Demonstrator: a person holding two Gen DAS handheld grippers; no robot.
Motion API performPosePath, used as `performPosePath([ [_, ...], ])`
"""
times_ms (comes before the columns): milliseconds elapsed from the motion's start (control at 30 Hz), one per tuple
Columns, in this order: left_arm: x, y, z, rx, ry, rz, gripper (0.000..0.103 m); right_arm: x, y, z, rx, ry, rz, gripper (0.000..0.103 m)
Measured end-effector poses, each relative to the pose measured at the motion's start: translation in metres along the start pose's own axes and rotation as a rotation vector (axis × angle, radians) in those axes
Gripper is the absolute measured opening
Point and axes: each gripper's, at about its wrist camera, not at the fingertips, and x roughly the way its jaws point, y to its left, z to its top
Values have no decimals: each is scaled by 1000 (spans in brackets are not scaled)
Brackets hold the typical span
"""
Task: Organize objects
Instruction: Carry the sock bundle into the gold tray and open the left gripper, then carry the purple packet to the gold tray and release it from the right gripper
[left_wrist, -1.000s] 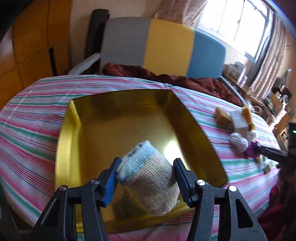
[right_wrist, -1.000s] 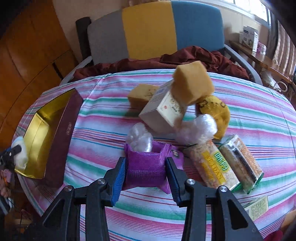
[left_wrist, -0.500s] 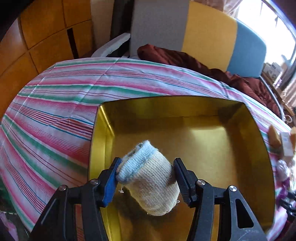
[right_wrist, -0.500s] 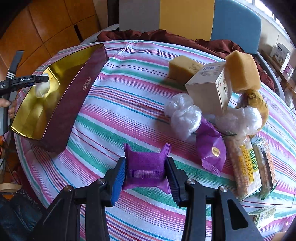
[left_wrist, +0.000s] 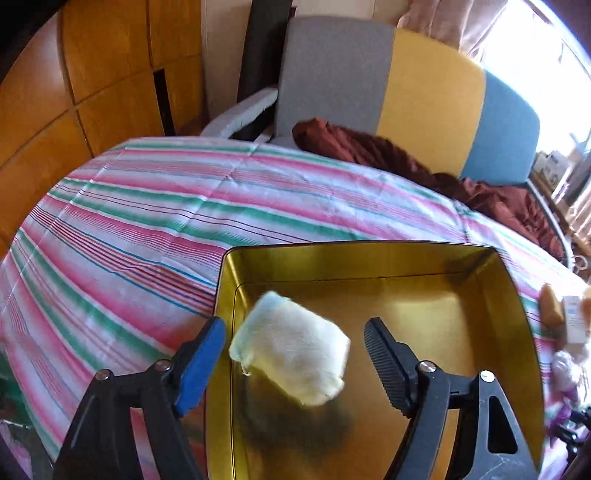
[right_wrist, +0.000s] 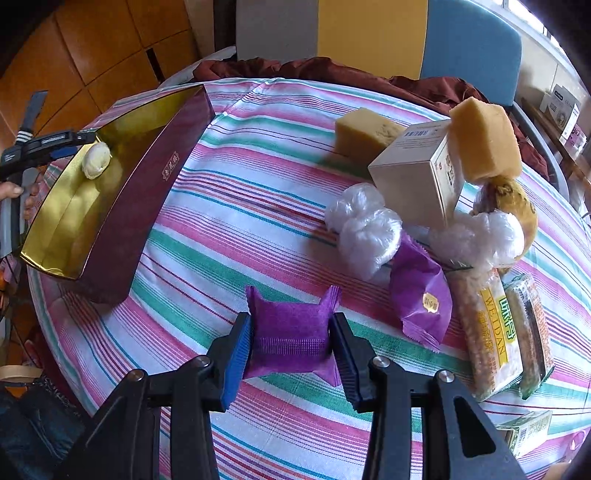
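Here the left gripper (left_wrist: 295, 354) has just spread its jaws wide, and the rolled sock (left_wrist: 290, 354), soft and light, lies loose between them in the gold-lined box (left_wrist: 369, 266). The right gripper (right_wrist: 291, 341) clamps a purple snack packet (right_wrist: 291, 325) across its crinkly middle; beyond its jaws, another purple packet (right_wrist: 421, 291) waits on the counter (right_wrist: 240, 206).

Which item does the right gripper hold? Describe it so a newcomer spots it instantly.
On the striped tablecloth, right of the gold-lined tin, the right gripper clamps a purple snack packet. Unlike the smooth purple wrapper nearby, it is textured and pinched.
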Motion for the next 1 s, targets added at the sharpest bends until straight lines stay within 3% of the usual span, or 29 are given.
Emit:
performPosePath([
  [300,-88,-13,-65,17,-159,-26,84,2,6,1,-25,5,-43,44],
  [533,-124,-13,-109,-1,-180,-47,85,-3,20,5,-1,-17,-92,43],
  [733,-131,-8,-125,-14,-175,-35,85,-22,58,27,13,-109,15,43],
  [1000,-142,28,-132,-117,-193,-19,86,-30,153,73,-94,-173,191,44],
])
